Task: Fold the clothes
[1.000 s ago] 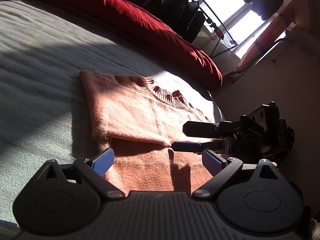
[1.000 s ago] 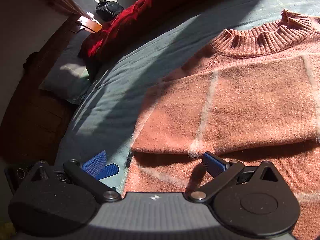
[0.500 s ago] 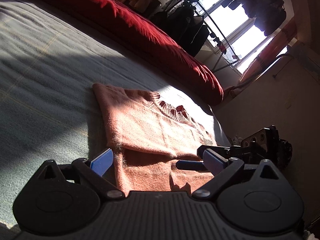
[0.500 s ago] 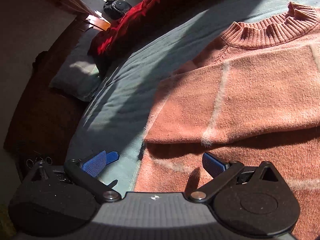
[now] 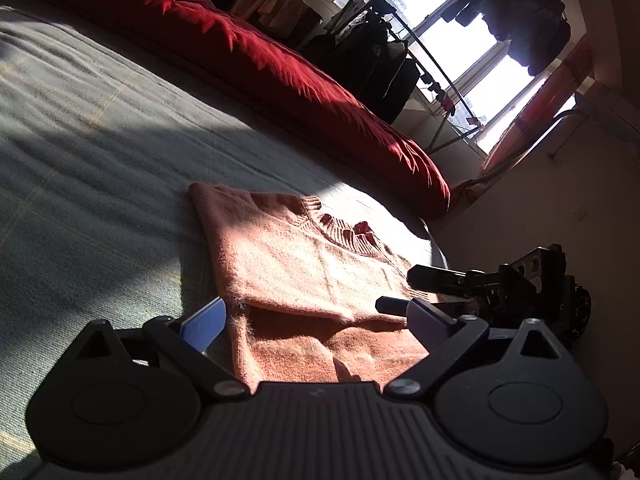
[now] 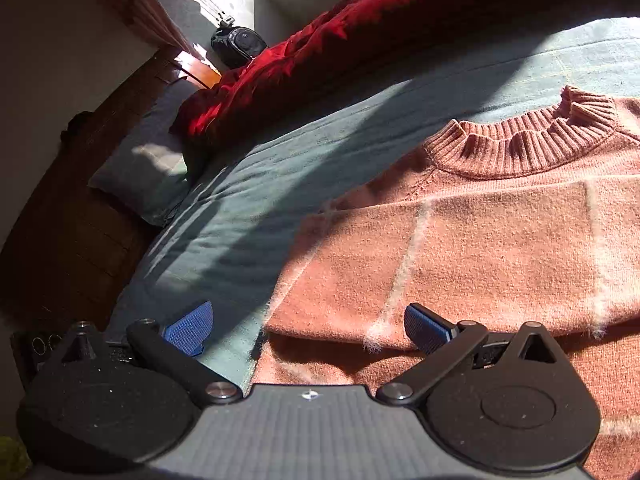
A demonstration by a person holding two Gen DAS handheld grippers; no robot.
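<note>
A salmon-pink knit sweater [image 5: 304, 264] with pale grid lines lies on the grey-green bed cover, ribbed collar [image 6: 528, 148] at the far end and an upper layer folded over the lower part. My left gripper [image 5: 316, 320] is open and empty, low over the sweater's near left edge. My right gripper [image 6: 308, 326] is open and empty at the sweater's other side edge, one finger over the cover, one over the knit. It also shows in the left wrist view [image 5: 404, 292], fingers pointing at the sweater.
A red duvet [image 5: 256, 60] lies bunched along the far side of the bed. A grey pillow [image 6: 148, 160] and wooden headboard [image 6: 80, 208] are at one end. A drying rack with dark clothes [image 5: 380, 56] stands by the bright window. The grey-green cover [image 5: 80, 152] spreads to the left.
Both grippers have drawn back and lifted slightly from the sweater, staying open. The sweater lies still in its folded shape.
</note>
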